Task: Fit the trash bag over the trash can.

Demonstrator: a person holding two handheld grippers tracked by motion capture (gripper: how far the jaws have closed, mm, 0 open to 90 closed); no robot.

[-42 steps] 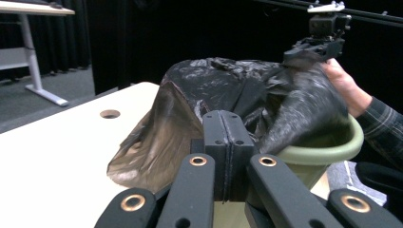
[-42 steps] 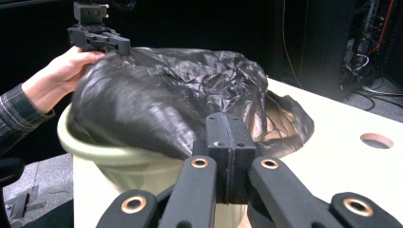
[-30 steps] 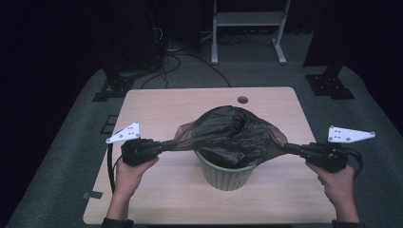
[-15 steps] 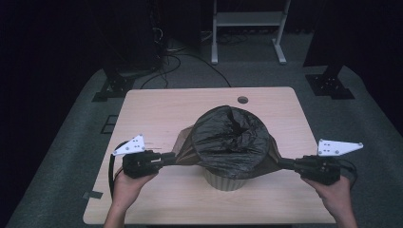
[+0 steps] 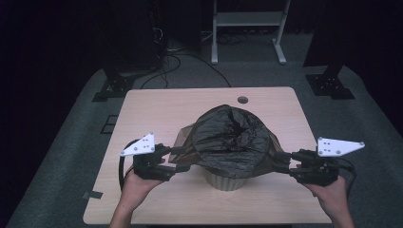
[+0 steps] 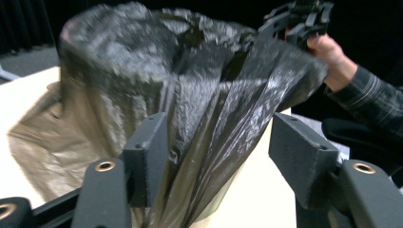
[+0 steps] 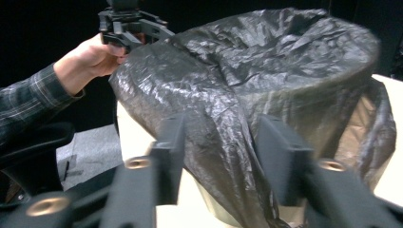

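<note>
Dark room, grey floor, pale table (image 5: 157,114) with a cable hole (image 5: 243,99) near its far edge. Left gripper (image 5: 183,159) sits at the bag's left side; its jaws have just been opening and now stand apart, the film loose between them, touching one pad (image 6: 151,156) at most, not pinched. Bag (image 5: 230,140) is pulled down over the bin (image 5: 227,180) at table centre, mouth spread around the rim, skirt hanging down the sides. Right gripper (image 5: 284,162) at the right side has likewise just been opening; film lies between its parted jaws, unclamped. Judged: lining nearly done; left is letting go and backing off. Nothing obstructs; stands (image 5: 332,85) and cables (image 5: 180,61) sit well behind.
</note>
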